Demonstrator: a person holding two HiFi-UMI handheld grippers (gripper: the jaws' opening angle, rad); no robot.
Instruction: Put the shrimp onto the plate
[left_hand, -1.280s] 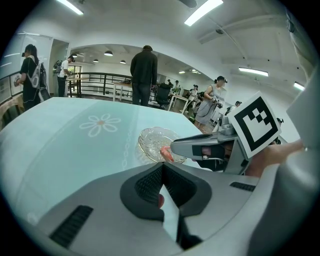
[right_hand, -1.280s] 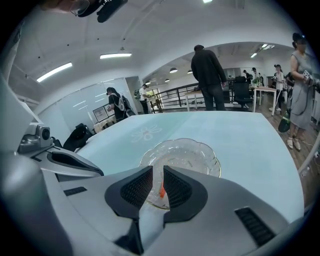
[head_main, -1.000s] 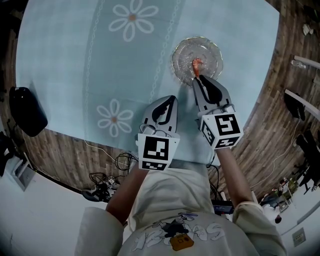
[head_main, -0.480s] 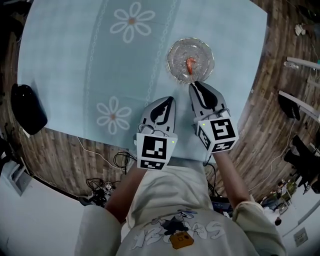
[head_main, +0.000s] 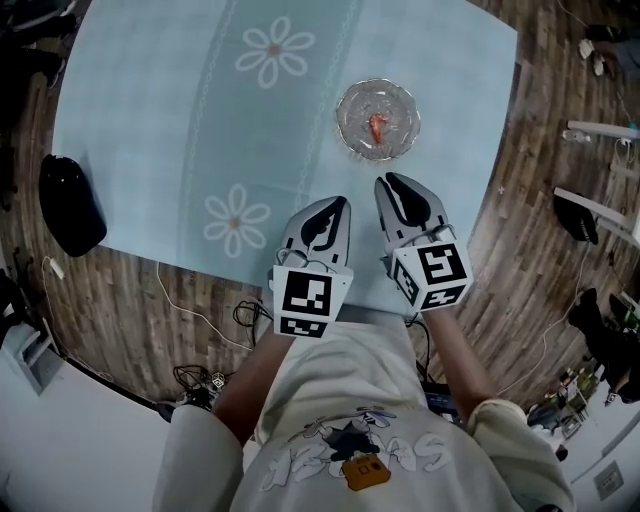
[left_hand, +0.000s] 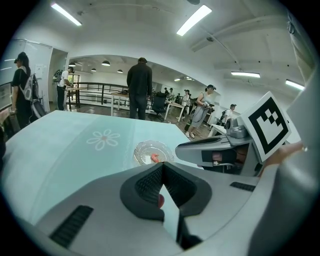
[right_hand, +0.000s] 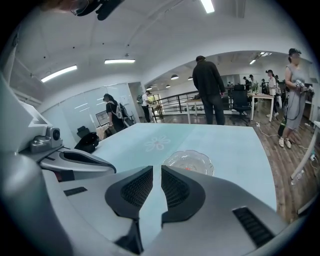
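A small orange shrimp (head_main: 377, 127) lies in the middle of the clear glass plate (head_main: 352, 105) on the pale blue tablecloth. My right gripper (head_main: 386, 182) hovers short of the plate's near rim, jaws a narrow gap apart and empty. My left gripper (head_main: 340, 204) sits beside it, nearer the table's front edge, jaws touching at the tips with nothing held. The left gripper view shows the plate (left_hand: 144, 149) and shrimp (left_hand: 154, 158) beyond its own jaws (left_hand: 161, 167). In the right gripper view the plate (right_hand: 200, 159) lies just past the right gripper (right_hand: 156, 172).
A black bag (head_main: 70, 205) rests at the table's left edge. Cables (head_main: 205, 378) trail on the wooden floor below the front edge. Daisy prints (head_main: 236, 219) mark the cloth. Several people (left_hand: 139, 87) stand beyond the table's far side.
My right gripper has drawn back from the plate toward me, leaving the shrimp lying on it. The left gripper has stayed put.
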